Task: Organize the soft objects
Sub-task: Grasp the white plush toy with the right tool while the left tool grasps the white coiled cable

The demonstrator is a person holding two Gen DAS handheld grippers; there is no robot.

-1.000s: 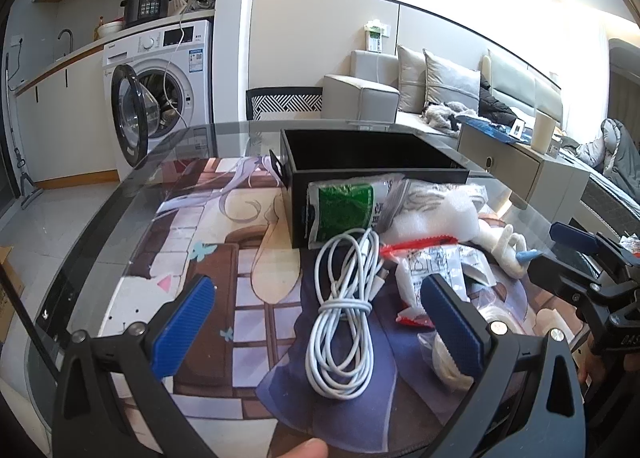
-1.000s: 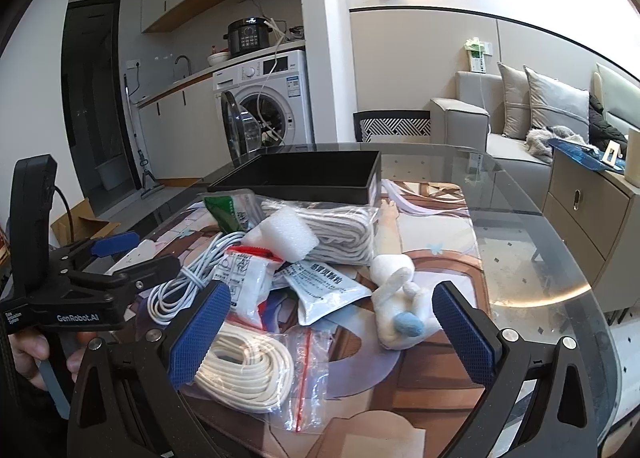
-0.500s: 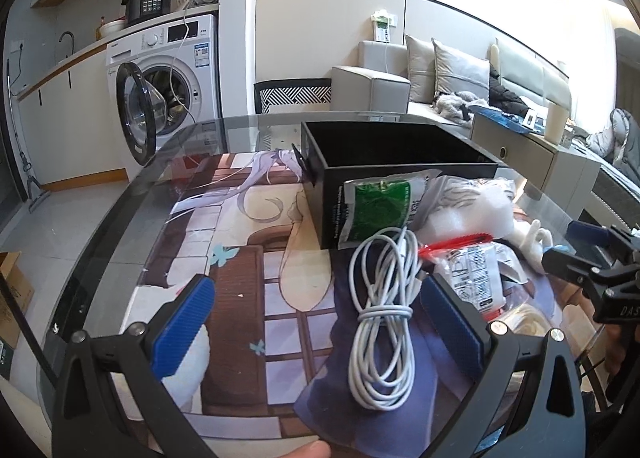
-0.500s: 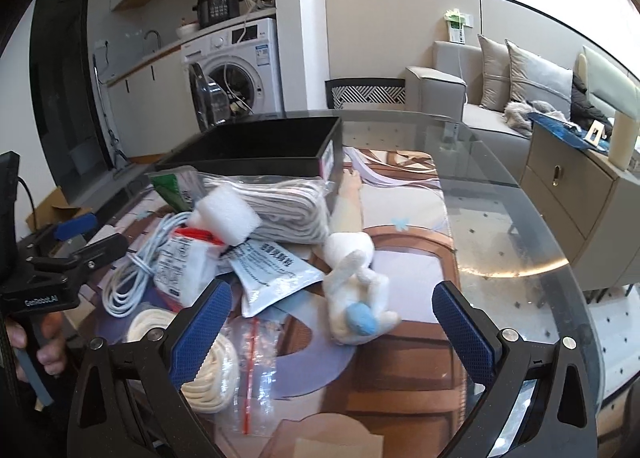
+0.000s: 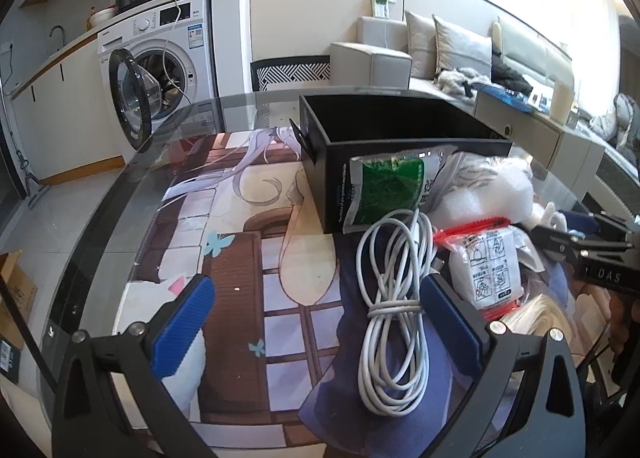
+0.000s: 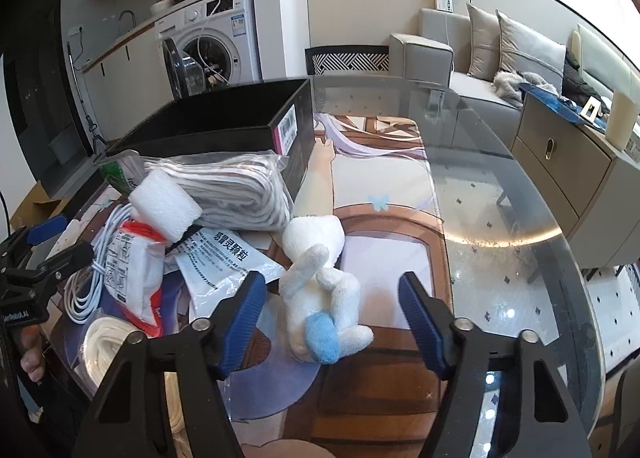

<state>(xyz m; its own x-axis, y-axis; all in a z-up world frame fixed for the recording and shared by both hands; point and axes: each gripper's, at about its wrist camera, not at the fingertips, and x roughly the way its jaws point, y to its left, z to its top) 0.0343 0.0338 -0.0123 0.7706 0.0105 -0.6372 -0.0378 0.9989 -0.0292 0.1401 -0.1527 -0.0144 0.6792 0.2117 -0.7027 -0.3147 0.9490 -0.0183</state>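
Observation:
A white plush toy with a blue patch [image 6: 320, 290] lies on the glass table, between the open blue pads of my right gripper [image 6: 332, 310]. A black open box [image 6: 224, 118] stands behind a pile: bagged grey cloth [image 6: 236, 190], white foam block [image 6: 164, 206], printed sachet [image 6: 224, 262], red-sealed bag [image 6: 136, 274]. My left gripper [image 5: 316, 322] is open over the table, with the coiled white cable [image 5: 392, 298] by its right pad. The box [image 5: 400, 130] and a green packet [image 5: 384, 186] lie beyond.
A bagged white rope coil [image 6: 108, 342] lies at the pile's near left. The glass table's curved edge [image 6: 560, 258] runs on the right. A washing machine with open door [image 5: 152, 70], a sofa [image 6: 480, 46] and a sideboard [image 6: 568, 162] stand beyond the table.
The right gripper moved forward and right, so the plush toy now sits between its pads, and its jaws have narrowed. The left gripper shifted left, so the cable moved toward its right pad.

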